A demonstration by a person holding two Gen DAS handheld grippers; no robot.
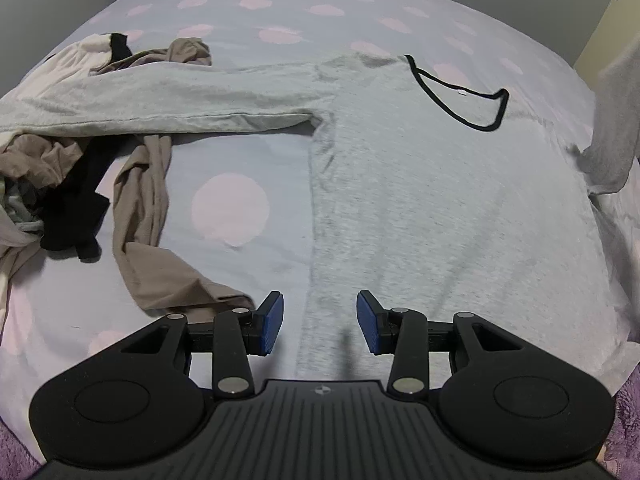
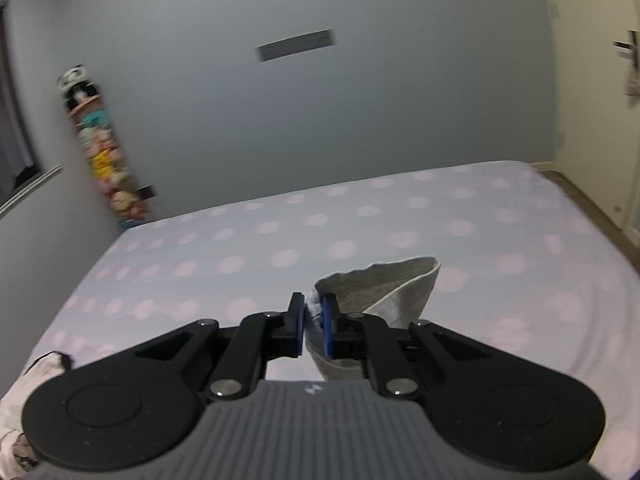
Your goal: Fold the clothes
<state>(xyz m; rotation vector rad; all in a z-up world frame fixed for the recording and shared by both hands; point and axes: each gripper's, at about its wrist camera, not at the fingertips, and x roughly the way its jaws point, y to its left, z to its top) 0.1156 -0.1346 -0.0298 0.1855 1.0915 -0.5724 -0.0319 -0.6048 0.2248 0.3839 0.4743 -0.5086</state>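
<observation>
A light grey long-sleeved shirt (image 1: 420, 184) with a black-trimmed neckline (image 1: 460, 96) lies flat on the bed, one sleeve (image 1: 160, 100) stretched out to the left. Its other sleeve (image 1: 612, 136) rises off the bed at the right edge of the left wrist view. My left gripper (image 1: 320, 322) hovers open over the shirt's lower left edge, nothing between its blue pads (image 1: 272, 320). In the right wrist view my right gripper (image 2: 312, 326) is shut on the grey sleeve cuff (image 2: 384, 292), held up above the bed.
The bed sheet (image 1: 228, 208) is pale lilac with pink dots. A heap of beige, black and white clothes (image 1: 72, 184) lies at the left. A hanging column of plush toys (image 2: 100, 148) stands by the grey wall. Purple fleece (image 1: 624, 432) shows at the near edge.
</observation>
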